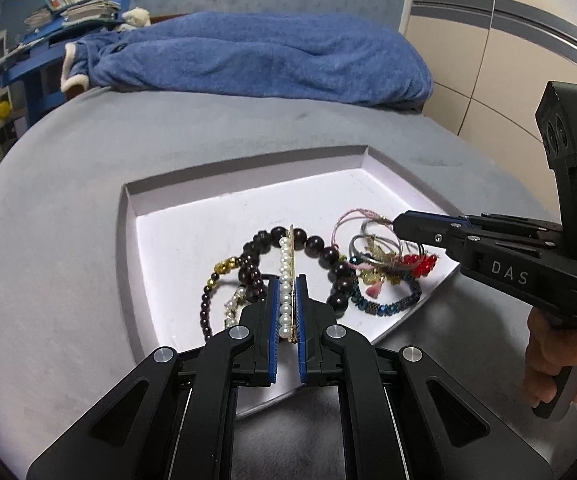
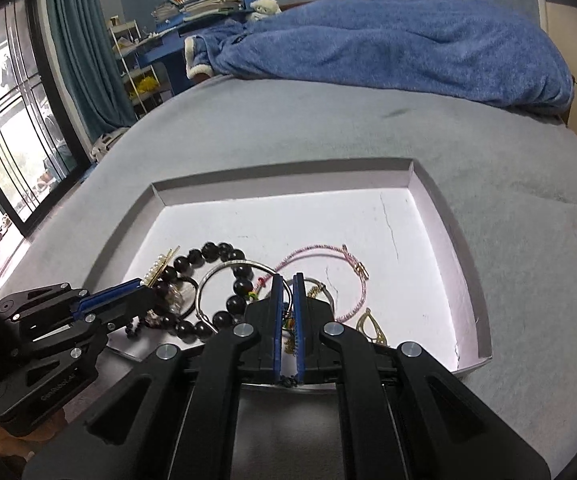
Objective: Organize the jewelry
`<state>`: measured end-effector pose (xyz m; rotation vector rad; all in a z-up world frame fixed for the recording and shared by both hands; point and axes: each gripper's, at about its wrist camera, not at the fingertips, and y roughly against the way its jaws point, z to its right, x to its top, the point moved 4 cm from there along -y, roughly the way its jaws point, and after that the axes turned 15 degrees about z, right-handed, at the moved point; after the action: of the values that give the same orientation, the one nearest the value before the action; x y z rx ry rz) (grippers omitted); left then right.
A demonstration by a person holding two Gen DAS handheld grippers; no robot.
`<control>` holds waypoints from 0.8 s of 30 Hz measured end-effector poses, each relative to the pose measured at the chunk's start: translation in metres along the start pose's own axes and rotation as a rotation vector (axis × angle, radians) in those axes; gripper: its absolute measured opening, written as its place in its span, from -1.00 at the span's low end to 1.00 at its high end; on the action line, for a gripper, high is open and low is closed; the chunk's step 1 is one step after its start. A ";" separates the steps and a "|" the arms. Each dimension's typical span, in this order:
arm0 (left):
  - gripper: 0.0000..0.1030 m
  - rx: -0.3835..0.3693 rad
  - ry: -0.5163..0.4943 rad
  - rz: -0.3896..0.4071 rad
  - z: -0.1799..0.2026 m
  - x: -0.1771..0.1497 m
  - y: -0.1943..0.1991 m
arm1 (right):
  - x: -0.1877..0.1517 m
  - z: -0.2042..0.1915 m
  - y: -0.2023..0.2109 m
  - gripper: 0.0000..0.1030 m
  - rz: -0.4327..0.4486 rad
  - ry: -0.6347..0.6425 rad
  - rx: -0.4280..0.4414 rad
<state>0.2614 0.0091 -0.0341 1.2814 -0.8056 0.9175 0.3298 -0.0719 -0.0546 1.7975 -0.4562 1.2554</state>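
A shallow white tray point(image 1: 244, 168) point(image 2: 280, 182) lies on a grey bed with a heap of jewelry in its near part. My left gripper point(image 1: 288, 280) point(image 2: 148, 290) is shut on a pearl-and-gold clip point(image 1: 284, 256) point(image 2: 159, 266), which stands upright between its blue pads above a bracelet of big dark beads point(image 1: 314, 244) point(image 2: 242, 286). My right gripper point(image 2: 287, 278) point(image 1: 398, 226) is shut on a thin silver bangle point(image 2: 224, 266) point(image 1: 368, 232); small charms hang in the gap. A pink cord bracelet point(image 2: 320, 248) lies just beyond its tips.
A red charm point(image 1: 420, 264), a blue beaded bracelet point(image 1: 384, 308) and a gold drop earring point(image 2: 370, 326) lie in the tray. A blue blanket point(image 1: 268, 56) point(image 2: 388, 40) covers the far bed. A wardrobe point(image 1: 488, 40) stands right, a window point(image 2: 8, 120) left. A hand point(image 1: 548, 360) holds the right gripper.
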 end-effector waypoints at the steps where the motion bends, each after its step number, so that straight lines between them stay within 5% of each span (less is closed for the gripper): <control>1: -0.84 -0.001 -0.002 0.000 0.000 0.000 0.000 | -0.001 0.000 -0.001 -0.90 -0.005 0.002 0.002; 5: -0.71 0.005 -0.007 0.014 0.000 0.000 0.005 | -0.002 -0.002 0.001 -0.90 -0.005 0.010 0.005; 7: -0.33 0.016 -0.013 0.031 0.000 0.001 0.009 | -0.001 -0.003 0.003 -0.89 0.000 0.015 0.008; 10: -0.05 0.024 -0.012 0.057 0.000 0.003 0.016 | 0.001 -0.004 0.010 -0.85 0.016 0.017 0.010; 16: 0.51 0.028 -0.010 0.127 0.000 0.007 0.035 | -0.004 -0.003 0.033 -0.43 0.069 0.011 0.008; 24: 0.81 0.035 0.002 0.211 -0.002 0.000 0.066 | -0.026 -0.004 0.075 0.01 0.155 0.035 0.009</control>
<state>0.2018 0.0146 -0.0057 1.2413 -0.9401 1.1046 0.2632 -0.1143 -0.0439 1.7722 -0.5798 1.3944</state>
